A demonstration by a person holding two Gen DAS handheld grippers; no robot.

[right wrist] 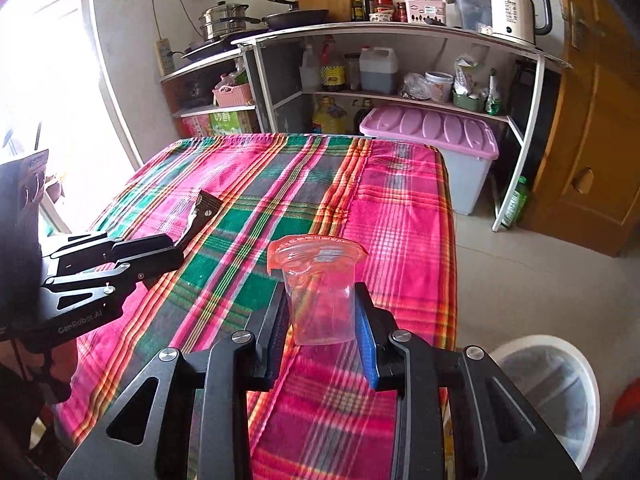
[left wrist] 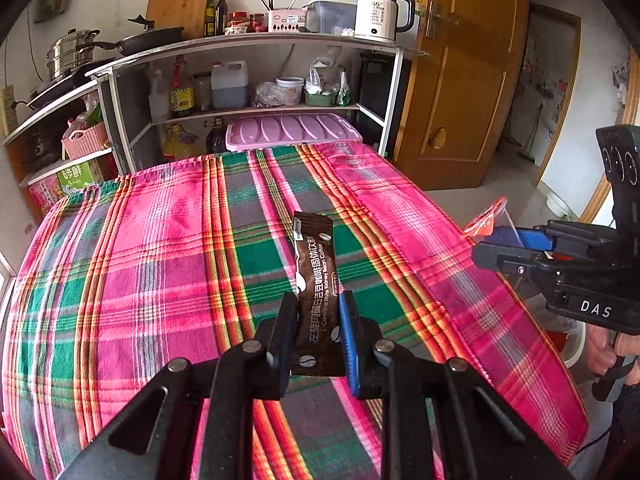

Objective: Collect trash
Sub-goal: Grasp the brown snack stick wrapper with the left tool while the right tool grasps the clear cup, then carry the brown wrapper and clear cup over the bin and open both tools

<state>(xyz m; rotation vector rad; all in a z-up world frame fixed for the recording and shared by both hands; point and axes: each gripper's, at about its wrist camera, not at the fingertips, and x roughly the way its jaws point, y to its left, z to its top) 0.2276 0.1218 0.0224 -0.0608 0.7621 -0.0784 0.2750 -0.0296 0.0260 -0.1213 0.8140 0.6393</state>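
Note:
My left gripper [left wrist: 318, 312] is shut on a brown coffee sachet wrapper [left wrist: 314, 256] and holds it above the plaid tablecloth [left wrist: 160, 248]. My right gripper [right wrist: 320, 300] is shut on a clear plastic cup with a red torn lid [right wrist: 320, 280], held above the cloth near the table's right edge. In the left wrist view the right gripper [left wrist: 496, 246] is at the far right with the cup [left wrist: 486, 220]. In the right wrist view the left gripper [right wrist: 176, 248] is at the left with the wrapper [right wrist: 202, 210].
A white trash bin [right wrist: 552, 384] stands on the floor to the right of the table. A shelf unit [left wrist: 248, 76] with bottles, pots and a kettle [left wrist: 380, 12] stands behind the table. A pink-lidded storage box [right wrist: 440, 136] sits by the shelf. A wooden door [left wrist: 460, 80] is at the right.

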